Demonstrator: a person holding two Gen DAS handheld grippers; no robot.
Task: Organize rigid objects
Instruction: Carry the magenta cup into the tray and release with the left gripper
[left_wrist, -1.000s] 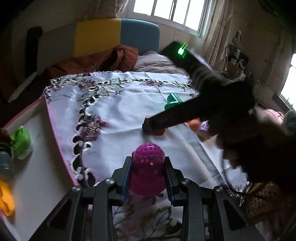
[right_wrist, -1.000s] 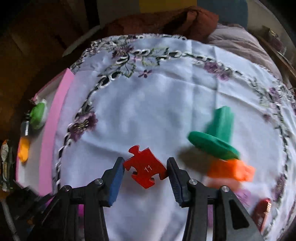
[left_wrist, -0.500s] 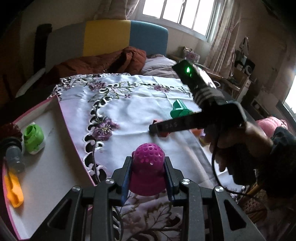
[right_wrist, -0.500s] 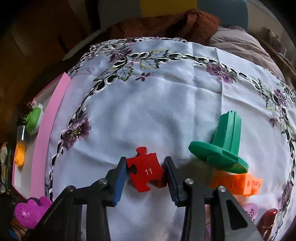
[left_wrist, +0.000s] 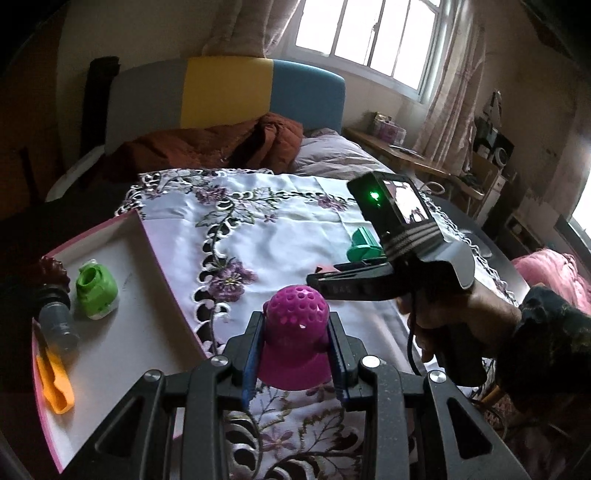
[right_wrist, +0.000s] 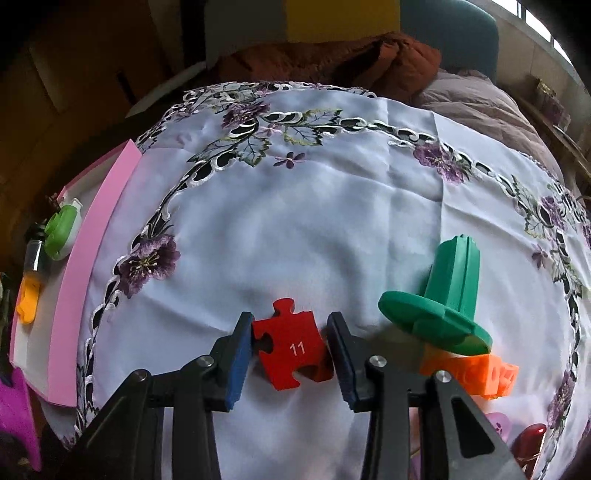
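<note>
My left gripper (left_wrist: 295, 318) is shut on a magenta perforated dome-shaped toy (left_wrist: 293, 350) and holds it above the embroidered cloth, just right of the pink-rimmed tray (left_wrist: 122, 332). In the right wrist view my right gripper (right_wrist: 289, 325) points down at the cloth, and both pads touch the sides of a red puzzle piece (right_wrist: 291, 349) marked 11. That gripper's black body (left_wrist: 369, 280) and the hand holding it show in the left wrist view. A green hat-shaped piece (right_wrist: 447, 295) leans on an orange block (right_wrist: 476, 373) to the right of the puzzle piece.
The tray holds a light green piece (left_wrist: 96, 290), a small grey bottle (left_wrist: 57, 321), an orange piece (left_wrist: 55, 380) and a dark red object (left_wrist: 53, 271). A dark red item (right_wrist: 528, 443) and a pale purple one (right_wrist: 496, 424) lie at the cloth's right edge. A bed stands behind the table.
My left gripper has risen with the magenta toy, bringing more of the tray into view. The right jaws have drawn in until they touch the red puzzle piece.
</note>
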